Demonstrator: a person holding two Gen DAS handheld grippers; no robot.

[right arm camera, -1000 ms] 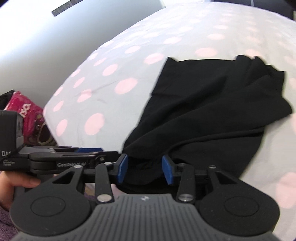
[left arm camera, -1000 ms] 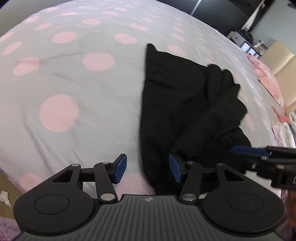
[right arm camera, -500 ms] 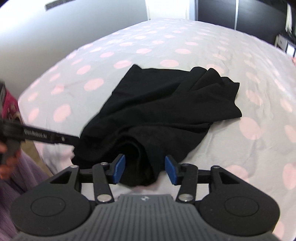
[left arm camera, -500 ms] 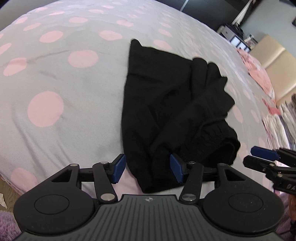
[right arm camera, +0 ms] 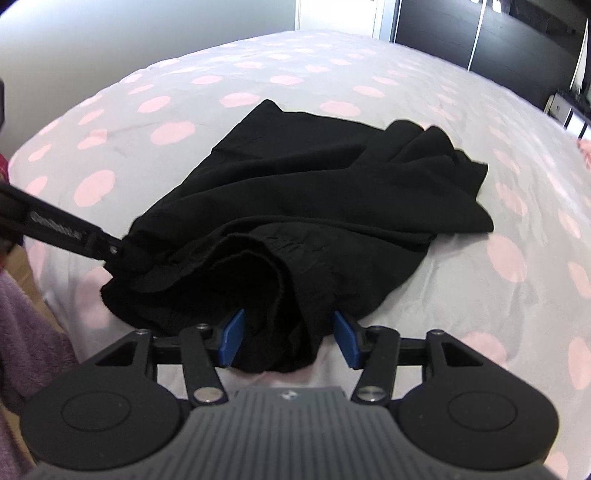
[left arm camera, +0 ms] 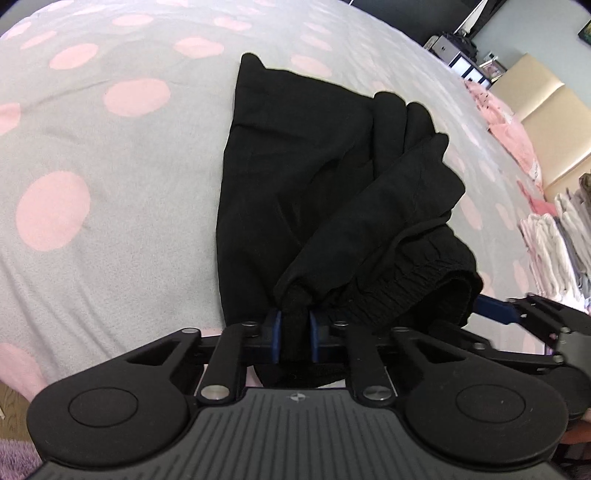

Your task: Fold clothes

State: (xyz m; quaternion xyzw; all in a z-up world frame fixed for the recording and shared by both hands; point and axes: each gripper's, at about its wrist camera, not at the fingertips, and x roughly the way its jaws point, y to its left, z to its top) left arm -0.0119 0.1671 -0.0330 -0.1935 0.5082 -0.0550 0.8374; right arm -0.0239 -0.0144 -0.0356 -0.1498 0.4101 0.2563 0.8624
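A black garment [left arm camera: 314,177] with an elastic waistband lies crumpled on a grey bedspread with pink dots [left arm camera: 92,155]. My left gripper [left arm camera: 294,332] is shut on a bunch of the waistband at the garment's near edge. In the right wrist view the garment [right arm camera: 332,192] spreads ahead, and the left gripper shows at the left [right arm camera: 110,251], pinching the cloth. My right gripper [right arm camera: 288,338] is open, its blue pads on either side of a fold of the waistband at the near edge. The right gripper also shows at the right of the left wrist view [left arm camera: 517,314].
Folded light clothes [left arm camera: 554,240] are stacked at the right edge of the bed, with pink cloth [left arm camera: 502,122] beyond. A beige headboard [left arm camera: 543,110] stands behind. A purple rug [right arm camera: 26,325] lies on the floor to the left. Dark wardrobes [right arm camera: 498,33] stand at the back.
My left gripper has closed on the waistband. My right gripper has moved closer to the garment's near edge, and cloth now sits between its open pads.
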